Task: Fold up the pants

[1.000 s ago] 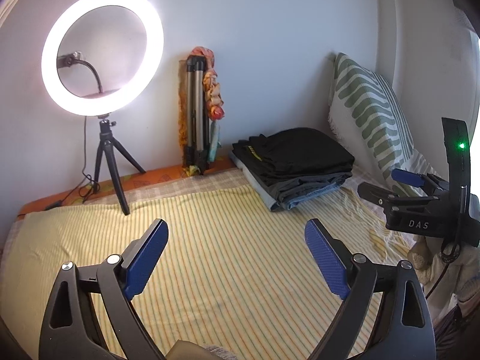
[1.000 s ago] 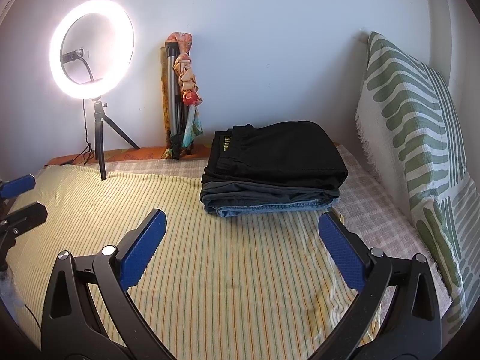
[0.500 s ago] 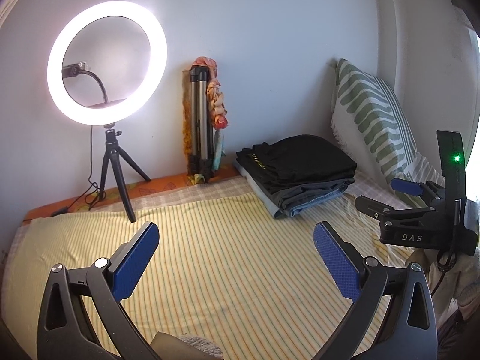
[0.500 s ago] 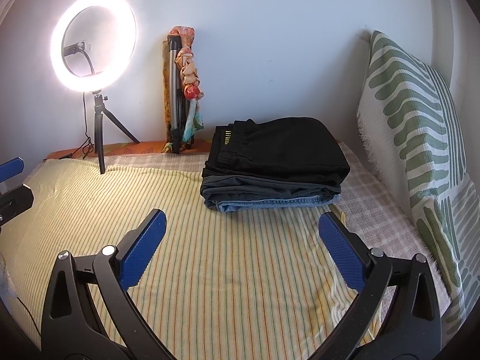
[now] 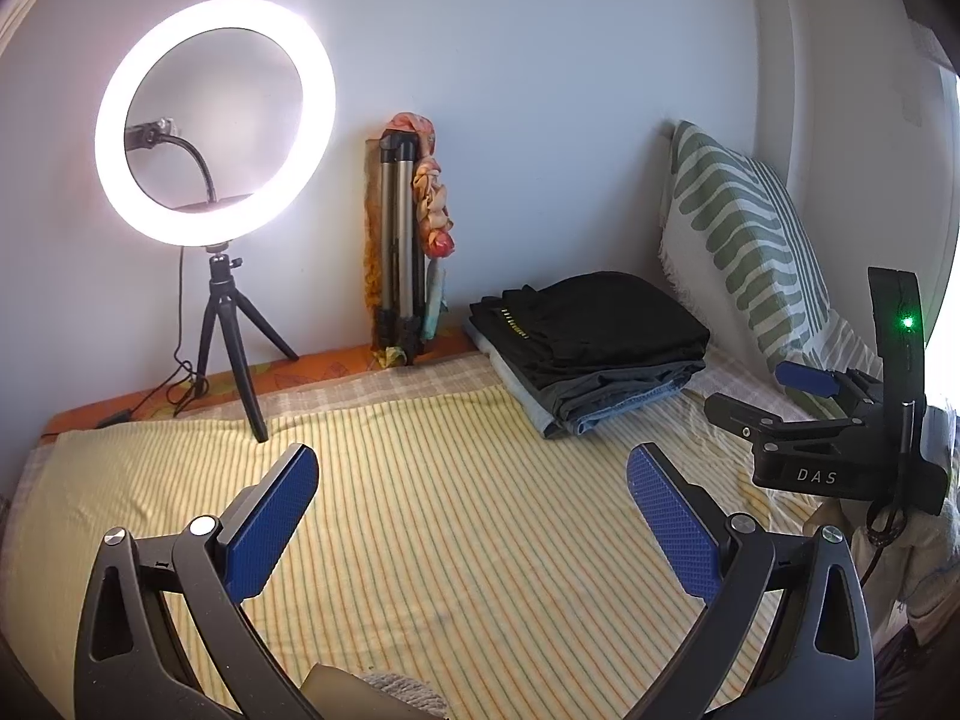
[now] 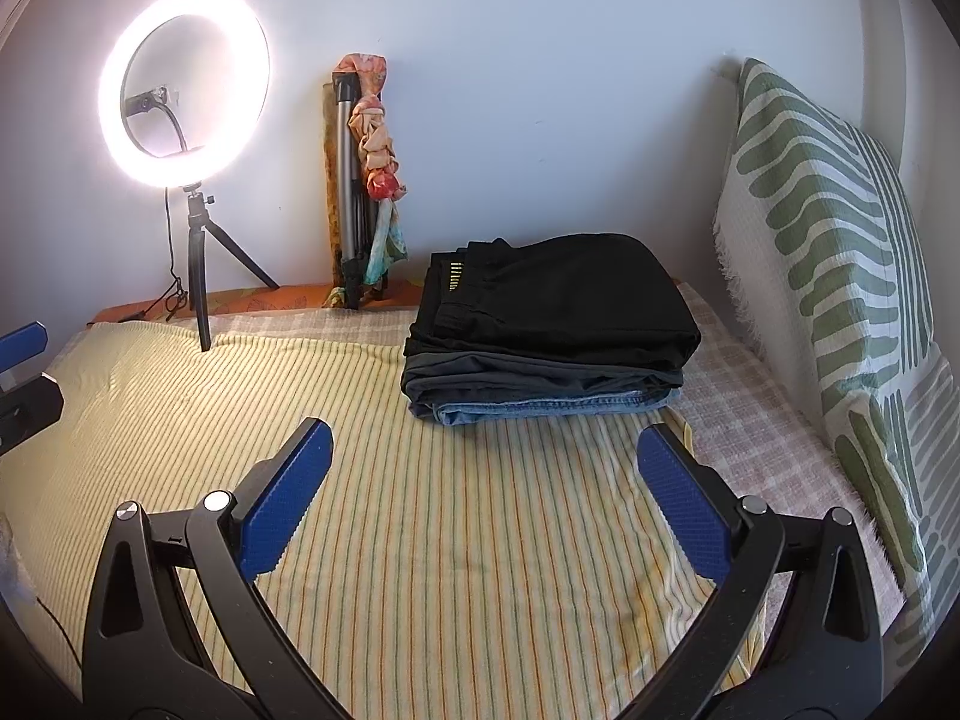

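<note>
A stack of folded pants [image 5: 591, 348] lies at the far right of the bed: black on top, dark grey under it, blue denim at the bottom. It also shows in the right wrist view [image 6: 549, 327]. My left gripper [image 5: 474, 480] is open and empty above the striped yellow sheet [image 5: 420, 528], well short of the stack. My right gripper [image 6: 483, 456] is open and empty, in front of the stack. The right gripper shows at the right of the left wrist view [image 5: 828, 420], and the left gripper at the left edge of the right wrist view [image 6: 21, 372].
A lit ring light on a small tripod [image 5: 216, 120] stands at the back left, its cable trailing on the bed. A folded tripod with a cloth tied to it [image 5: 405, 240] leans on the wall. A green-striped pillow [image 6: 840, 276] stands against the right wall.
Both views have tilted down a little: the ring light and the pants stack sit lower in the frames. Both grippers stay open and empty.
</note>
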`<action>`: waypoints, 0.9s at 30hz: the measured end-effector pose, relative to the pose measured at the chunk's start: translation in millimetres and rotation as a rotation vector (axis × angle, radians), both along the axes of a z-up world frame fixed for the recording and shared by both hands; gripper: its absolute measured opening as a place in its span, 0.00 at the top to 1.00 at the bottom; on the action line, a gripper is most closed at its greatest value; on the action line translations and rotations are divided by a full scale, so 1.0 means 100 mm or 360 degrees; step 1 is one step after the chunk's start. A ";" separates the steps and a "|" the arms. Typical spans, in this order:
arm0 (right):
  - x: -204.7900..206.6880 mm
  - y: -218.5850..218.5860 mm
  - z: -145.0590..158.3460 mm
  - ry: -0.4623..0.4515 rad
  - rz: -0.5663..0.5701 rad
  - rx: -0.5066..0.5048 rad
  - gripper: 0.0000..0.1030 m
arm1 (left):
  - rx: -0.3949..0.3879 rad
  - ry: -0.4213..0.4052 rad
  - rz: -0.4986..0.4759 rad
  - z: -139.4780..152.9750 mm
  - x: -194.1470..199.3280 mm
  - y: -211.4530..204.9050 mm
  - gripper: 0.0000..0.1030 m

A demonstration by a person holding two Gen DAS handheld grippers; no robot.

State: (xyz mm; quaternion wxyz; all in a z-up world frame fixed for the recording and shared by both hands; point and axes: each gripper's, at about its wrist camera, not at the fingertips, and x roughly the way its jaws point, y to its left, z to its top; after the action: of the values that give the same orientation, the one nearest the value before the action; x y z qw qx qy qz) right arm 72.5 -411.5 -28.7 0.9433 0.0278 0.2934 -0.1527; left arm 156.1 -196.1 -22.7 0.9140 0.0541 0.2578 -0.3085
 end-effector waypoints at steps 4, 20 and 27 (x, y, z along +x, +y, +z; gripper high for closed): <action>0.00 -0.01 0.00 0.0001 -0.0002 0.0004 0.00 | -0.0002 0.0002 -0.0006 0.00 0.00 0.00 0.00; 0.00 -0.01 -0.01 0.0002 0.0002 0.0008 0.00 | 0.0009 -0.0007 -0.0021 0.01 -0.04 -0.03 0.00; 0.00 -0.01 -0.01 0.0005 0.0003 0.0008 0.00 | -0.0001 -0.0015 -0.0030 0.03 -0.06 -0.02 0.00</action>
State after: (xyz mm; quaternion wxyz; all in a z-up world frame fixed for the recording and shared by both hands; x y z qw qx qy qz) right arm 72.3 -412.8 -29.3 0.9430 0.0298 0.2952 -0.1510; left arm 150.3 -198.4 -19.3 0.9123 0.0578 0.2529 -0.3168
